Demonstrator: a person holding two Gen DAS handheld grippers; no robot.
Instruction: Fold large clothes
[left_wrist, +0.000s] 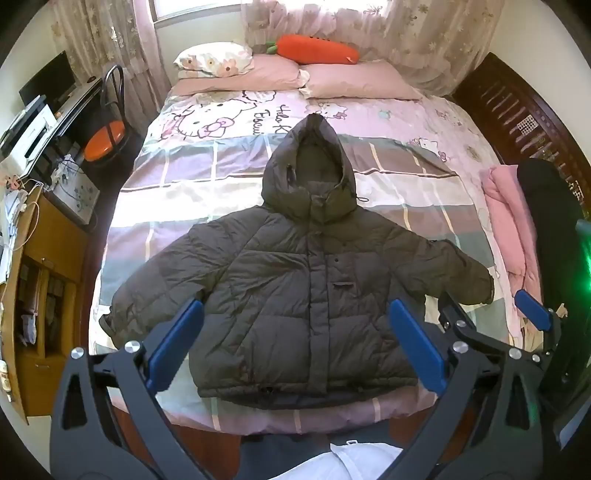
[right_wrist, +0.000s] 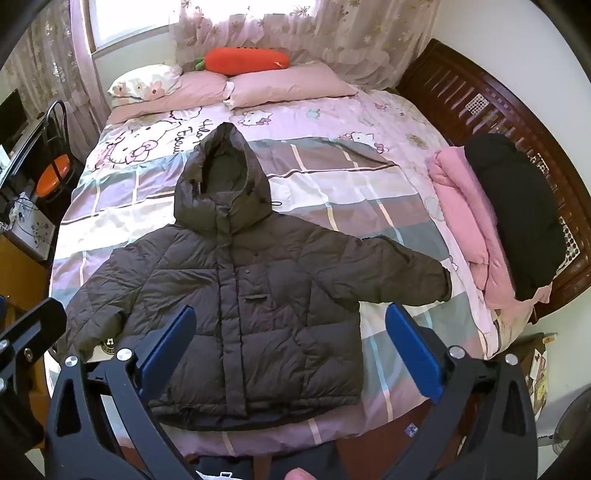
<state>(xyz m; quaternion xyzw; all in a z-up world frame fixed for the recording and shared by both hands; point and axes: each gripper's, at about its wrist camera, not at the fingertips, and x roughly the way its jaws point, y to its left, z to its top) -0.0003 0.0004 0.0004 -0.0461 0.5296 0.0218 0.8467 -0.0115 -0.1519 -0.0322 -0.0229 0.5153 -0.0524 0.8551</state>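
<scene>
Where bedsheet (left_wrist: 221, 122) reads "Hello": jacket (left_wrist: 295, 295).

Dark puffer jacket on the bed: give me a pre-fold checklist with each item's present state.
1. Dark olive hooded puffer jacket lies flat, front up: ok.
2. Both sleeves spread out to the sides, left sleeve and right sleeve: ok.
3. Hood laid out flat above the collar: ok.
4. Front closed down the middle: ok.
5. Left gripper and right gripper open, holding nothing: ok.
6. Room on the pink patterned bedspread beside the jacket; the pink and black folded clothes lie apart at the right edge: ok.
</scene>
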